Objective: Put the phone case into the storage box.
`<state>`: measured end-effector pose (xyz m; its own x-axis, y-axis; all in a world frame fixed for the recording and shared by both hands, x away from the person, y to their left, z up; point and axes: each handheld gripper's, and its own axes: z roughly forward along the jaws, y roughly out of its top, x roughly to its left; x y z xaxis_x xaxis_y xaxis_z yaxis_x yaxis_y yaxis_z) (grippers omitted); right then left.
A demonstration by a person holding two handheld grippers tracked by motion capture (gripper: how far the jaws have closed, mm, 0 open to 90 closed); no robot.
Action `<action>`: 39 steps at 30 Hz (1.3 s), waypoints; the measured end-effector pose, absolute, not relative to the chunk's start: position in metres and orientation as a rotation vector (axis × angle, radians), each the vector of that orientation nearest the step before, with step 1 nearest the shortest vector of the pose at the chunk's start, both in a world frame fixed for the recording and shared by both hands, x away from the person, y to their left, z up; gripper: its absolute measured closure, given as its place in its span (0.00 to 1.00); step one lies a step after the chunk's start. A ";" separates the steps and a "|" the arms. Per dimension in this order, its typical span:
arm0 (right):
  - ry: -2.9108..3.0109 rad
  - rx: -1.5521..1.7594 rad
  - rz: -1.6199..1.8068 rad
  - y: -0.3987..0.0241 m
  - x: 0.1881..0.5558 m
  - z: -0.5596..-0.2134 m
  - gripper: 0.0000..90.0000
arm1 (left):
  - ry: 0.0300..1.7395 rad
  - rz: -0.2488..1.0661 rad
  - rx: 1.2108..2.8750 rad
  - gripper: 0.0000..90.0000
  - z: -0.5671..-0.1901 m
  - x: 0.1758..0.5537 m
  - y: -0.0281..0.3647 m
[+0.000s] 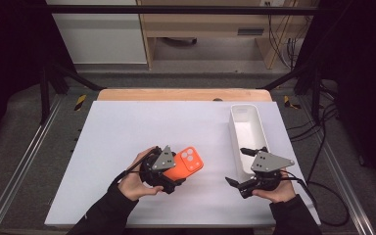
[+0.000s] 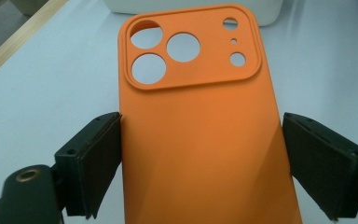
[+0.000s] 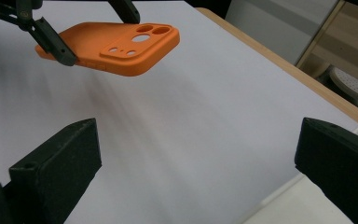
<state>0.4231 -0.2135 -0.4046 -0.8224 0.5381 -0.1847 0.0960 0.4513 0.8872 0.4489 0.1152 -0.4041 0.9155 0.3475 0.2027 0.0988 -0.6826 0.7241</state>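
Observation:
An orange phone case [image 1: 190,163] with camera cut-outs is held just above the white table, its back face up. My left gripper [image 1: 176,169] is shut on its two long sides; the left gripper view has the case [image 2: 200,116] running between both black pads [image 2: 98,149]. In the right gripper view the case [image 3: 121,46] hangs clear of the table and casts a soft shadow. My right gripper [image 1: 239,166] stands open to the right of it, jaws wide, with bare table between them [image 3: 198,154].
A long white tray [image 1: 233,131] lies lengthwise at the right of the white board [image 1: 127,127], just beside my right gripper; its corner [image 3: 303,205] is close to the right jaw. A wooden table edge [image 1: 176,94] runs along the far side.

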 end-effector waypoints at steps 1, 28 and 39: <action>2.270 0.524 1.334 -0.212 0.423 -0.405 0.01 | 0.307 0.419 2.311 0.15 -0.405 0.449 0.115; 2.378 0.347 1.230 -0.177 0.421 -0.400 0.02 | 0.164 0.458 2.334 0.15 -0.403 0.438 0.119; 2.430 0.255 1.153 -0.166 0.419 -0.395 0.02 | 0.108 0.462 2.328 0.15 -0.402 0.435 0.120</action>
